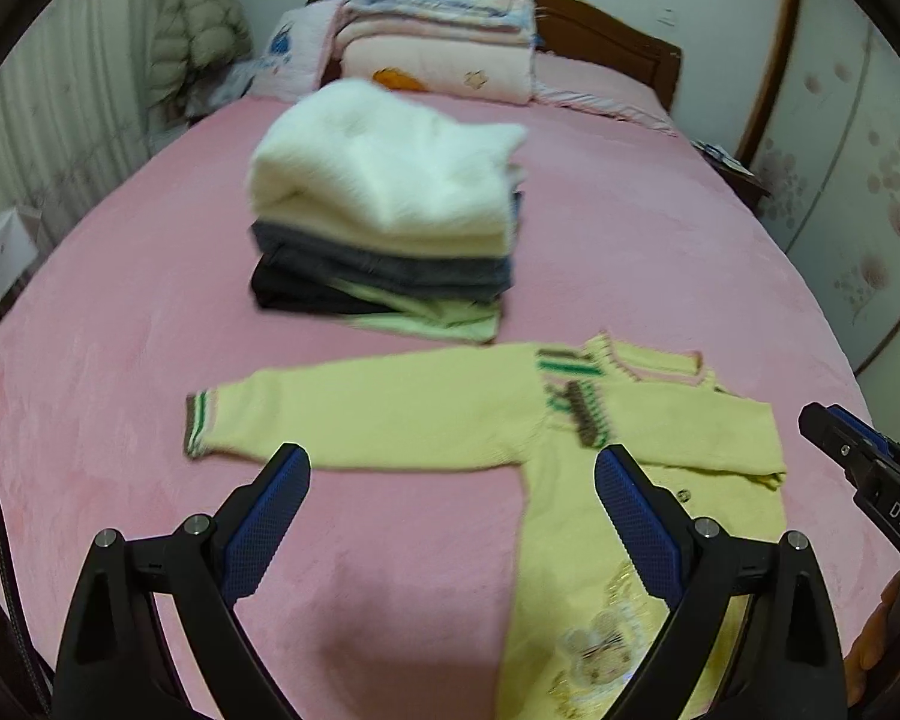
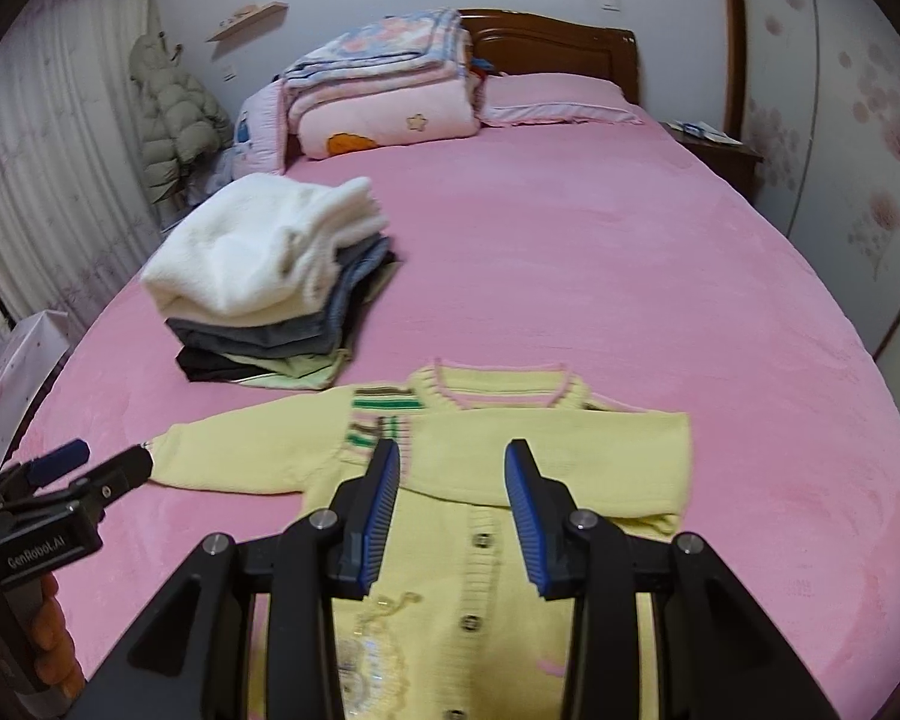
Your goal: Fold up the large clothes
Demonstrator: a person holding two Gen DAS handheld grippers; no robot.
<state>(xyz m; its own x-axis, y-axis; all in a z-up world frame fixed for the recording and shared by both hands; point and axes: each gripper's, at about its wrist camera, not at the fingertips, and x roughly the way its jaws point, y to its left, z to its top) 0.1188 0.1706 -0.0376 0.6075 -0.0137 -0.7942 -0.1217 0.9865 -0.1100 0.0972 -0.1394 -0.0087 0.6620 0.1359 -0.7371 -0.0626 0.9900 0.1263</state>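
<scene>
One yellow cardigan [image 2: 498, 468] lies face up on the pink bed [image 2: 660, 276], at its near end, just in front of the pile [image 2: 270, 282]. It is knitted, buttoned down the front, with a pink-edged collar, green and brown stripes at the shoulder, and a pale embroidered picture low on the front. One sleeve stretches out flat toward the pile's side; the other is folded across the chest.

Two grippers hover above it. The left gripper [image 1: 453, 504] is spread wide and empty; the right gripper [image 2: 453, 507] is also parted, gripping nothing.

One pile holds at least five folded garments, white on top. Beyond it, folded quilts [image 2: 384, 96] sit stacked by the headboard [image 2: 558, 42].
</scene>
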